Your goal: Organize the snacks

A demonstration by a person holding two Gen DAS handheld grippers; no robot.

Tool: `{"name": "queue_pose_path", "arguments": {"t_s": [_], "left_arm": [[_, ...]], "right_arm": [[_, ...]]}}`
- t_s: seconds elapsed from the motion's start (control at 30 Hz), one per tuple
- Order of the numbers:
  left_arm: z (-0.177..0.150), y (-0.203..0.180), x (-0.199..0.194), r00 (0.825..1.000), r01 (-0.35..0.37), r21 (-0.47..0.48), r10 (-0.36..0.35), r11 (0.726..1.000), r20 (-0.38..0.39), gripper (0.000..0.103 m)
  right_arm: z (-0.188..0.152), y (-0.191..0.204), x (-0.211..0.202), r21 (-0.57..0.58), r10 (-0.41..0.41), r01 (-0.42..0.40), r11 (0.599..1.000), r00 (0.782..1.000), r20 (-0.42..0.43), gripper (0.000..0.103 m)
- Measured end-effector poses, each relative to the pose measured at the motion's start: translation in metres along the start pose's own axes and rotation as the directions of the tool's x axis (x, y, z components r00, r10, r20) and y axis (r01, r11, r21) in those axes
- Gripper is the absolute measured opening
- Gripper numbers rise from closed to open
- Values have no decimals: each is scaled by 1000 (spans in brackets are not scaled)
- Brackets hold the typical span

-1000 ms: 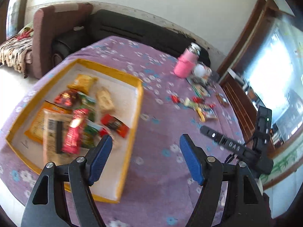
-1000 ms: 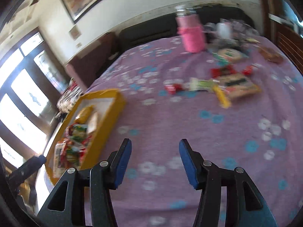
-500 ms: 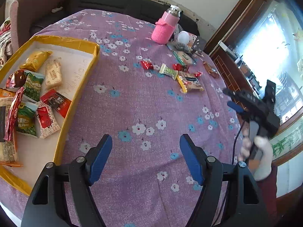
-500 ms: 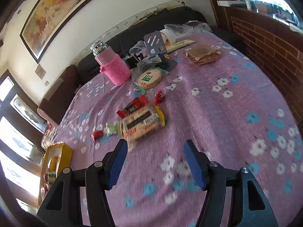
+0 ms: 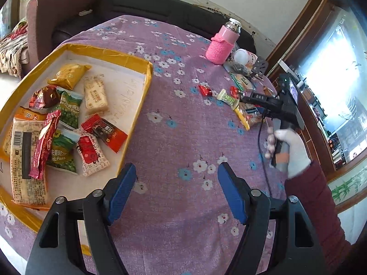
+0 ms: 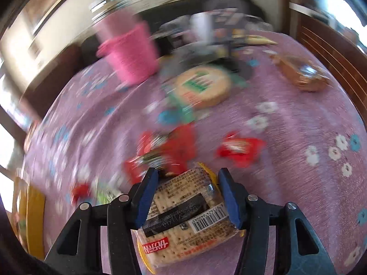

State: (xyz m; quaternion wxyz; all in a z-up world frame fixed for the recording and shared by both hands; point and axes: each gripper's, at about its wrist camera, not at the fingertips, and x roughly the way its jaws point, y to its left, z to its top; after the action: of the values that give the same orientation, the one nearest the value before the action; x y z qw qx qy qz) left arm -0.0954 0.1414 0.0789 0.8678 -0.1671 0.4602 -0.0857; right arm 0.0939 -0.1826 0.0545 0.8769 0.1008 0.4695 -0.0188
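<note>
A yellow-rimmed tray holds several snack packets on the left of the purple flowered table. My left gripper is open and empty, above the cloth beside the tray's right rim. My right gripper is open, its blue pads on either side of a cracker packet lying on the cloth; the jaws stand apart from its sides. The same gripper shows in the left wrist view over the cracker packet. Red candies and a round biscuit pack lie beyond it.
A pink sleeved bottle stands at the far side with a white jar and clutter. A green wrapped sweet and red candy lie mid-table. A brown packet lies far right. A sofa runs behind.
My right gripper has dropped forward onto the loose snacks and now straddles the cracker packet. My left gripper has pulled back slightly toward the tray, still open.
</note>
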Motion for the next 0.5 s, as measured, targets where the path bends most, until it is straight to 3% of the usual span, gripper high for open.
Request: {"name": "queue_pose_path", "arguments": {"t_s": [0.07, 0.2, 0.23, 0.37, 0.5], "left_arm": [[2, 4, 7, 1000, 17, -12, -17, 1000, -11, 74], [0, 4, 16, 998, 60, -9, -60, 998, -24, 74], [-1, 3, 17, 997, 69, -5, -69, 998, -28, 74], [-2, 0, 23, 995, 91, -1, -91, 996, -42, 73], [-5, -3, 19, 995, 93, 20, -92, 995, -40, 73]], "right_arm": [[-18, 19, -7, -117, 54, -60, 991, 997, -51, 56], [-54, 38, -36, -230, 188, -218, 949, 972, -143, 54], [-57, 33, -46, -209, 185, -205, 956, 976, -115, 59], [-46, 34, -56, -188, 150, -156, 970, 988, -44, 59], [-23, 58, -25, -186, 149, -158, 970, 987, -61, 57]]}}
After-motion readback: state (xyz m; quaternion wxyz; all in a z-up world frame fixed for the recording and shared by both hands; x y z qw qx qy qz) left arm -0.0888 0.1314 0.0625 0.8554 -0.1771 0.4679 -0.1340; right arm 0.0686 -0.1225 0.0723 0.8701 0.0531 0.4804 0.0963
